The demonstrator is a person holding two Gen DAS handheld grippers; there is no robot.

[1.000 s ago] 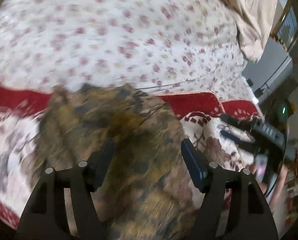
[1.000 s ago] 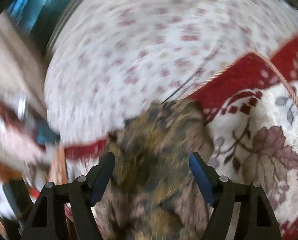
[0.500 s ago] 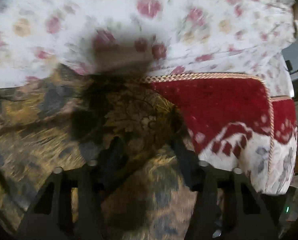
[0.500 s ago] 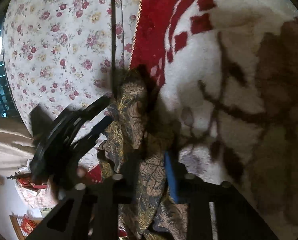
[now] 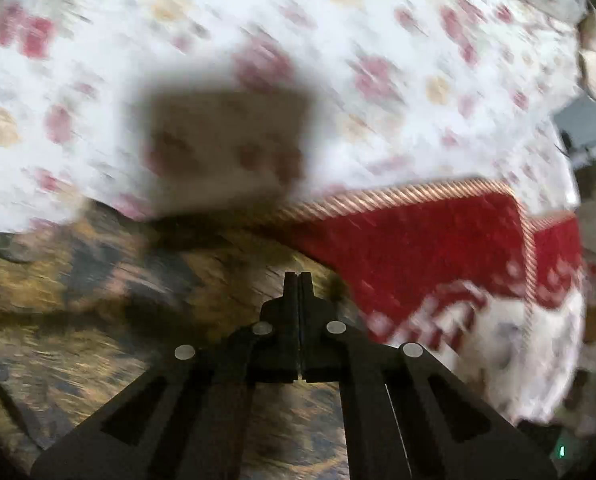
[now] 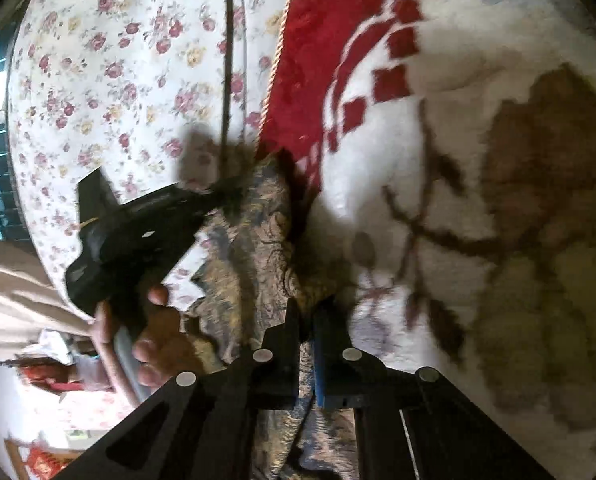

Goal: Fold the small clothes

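Left gripper (image 5: 298, 280): jaws just closed, now fully together, tips down on the dark gold-and-grey patterned garment (image 5: 98, 312). Whether a fold of cloth sits pinched between the tips: cannot tell, left wrist view blurred.

Right gripper (image 6: 303, 312): jaws just closed to a narrow slit, clamped on a raised ridge of the same garment (image 6: 258, 220); fabric visibly bunched between black finger and blue pad.

Garment location: spread across the boundary where the red-bordered blanket (image 5: 437, 248) meets the white floral bedsheet (image 5: 377, 40), part on each. In the right wrist view, lying along the gold cord edging (image 6: 274, 60) of the blanket (image 6: 417, 200), crumpled and partly gathered upward, beside the bedsheet (image 6: 118, 80).

Left hand (image 6: 150, 336) seen in the right wrist view, wrapped round the black handle of its gripper (image 6: 234, 196), tips at the garment's far end by the blanket edge. Thin dark cable (image 6: 228, 60) running across the bedsheet toward that gripper.
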